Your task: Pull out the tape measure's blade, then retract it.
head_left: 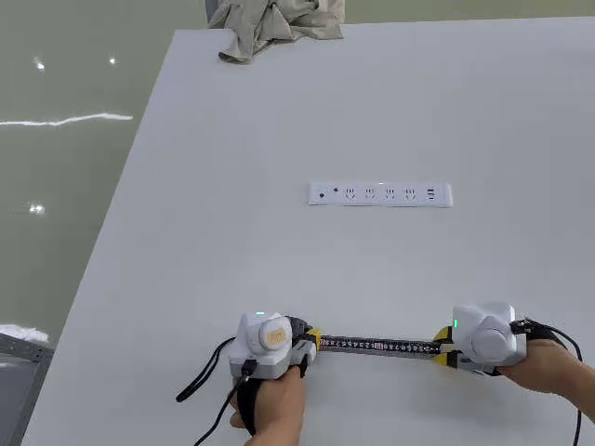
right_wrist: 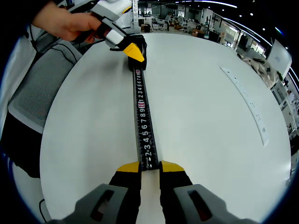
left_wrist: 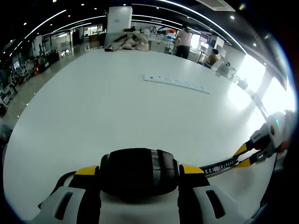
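Two claws of mine work near the front of the white table (head_left: 372, 111). At its far edge lies a crumpled cloth (head_left: 274, 23), cropped at the top, and a power strip (head_left: 379, 194) sits mid-table. My left gripper (head_left: 312, 340) is clamped around the black tape measure case (left_wrist: 139, 170), hiding its sides. My right gripper (right_wrist: 150, 168) pinches the drawn-out blade (right_wrist: 141, 112), whose end hook is buried between the jaws.
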### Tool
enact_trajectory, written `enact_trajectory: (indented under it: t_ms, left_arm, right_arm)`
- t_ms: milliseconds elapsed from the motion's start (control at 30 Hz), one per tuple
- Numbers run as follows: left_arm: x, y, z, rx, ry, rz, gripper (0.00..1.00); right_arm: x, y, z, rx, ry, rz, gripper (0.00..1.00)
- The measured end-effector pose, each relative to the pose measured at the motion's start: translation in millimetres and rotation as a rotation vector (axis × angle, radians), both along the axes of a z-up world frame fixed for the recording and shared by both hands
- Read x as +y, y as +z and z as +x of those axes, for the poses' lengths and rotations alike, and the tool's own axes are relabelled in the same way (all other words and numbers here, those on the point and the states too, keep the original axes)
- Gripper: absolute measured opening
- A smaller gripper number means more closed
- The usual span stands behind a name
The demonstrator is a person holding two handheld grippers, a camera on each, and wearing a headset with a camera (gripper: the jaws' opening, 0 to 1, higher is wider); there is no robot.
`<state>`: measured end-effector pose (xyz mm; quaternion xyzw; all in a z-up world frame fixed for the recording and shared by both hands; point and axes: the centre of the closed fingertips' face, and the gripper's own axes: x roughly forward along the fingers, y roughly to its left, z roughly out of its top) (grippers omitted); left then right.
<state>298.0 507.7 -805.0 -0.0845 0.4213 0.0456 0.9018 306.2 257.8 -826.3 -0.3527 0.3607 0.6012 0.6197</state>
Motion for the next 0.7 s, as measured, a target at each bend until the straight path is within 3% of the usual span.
enact_trajectory:
  t_ms: [700]
  left_arm:
    - [-0.3,-0.4,-0.1,0.011,-0.003,-0.009,0.64]
  right_arm:
    - [14.4,1.0,-1.7,-0.047,0.037,0.017,0.14]
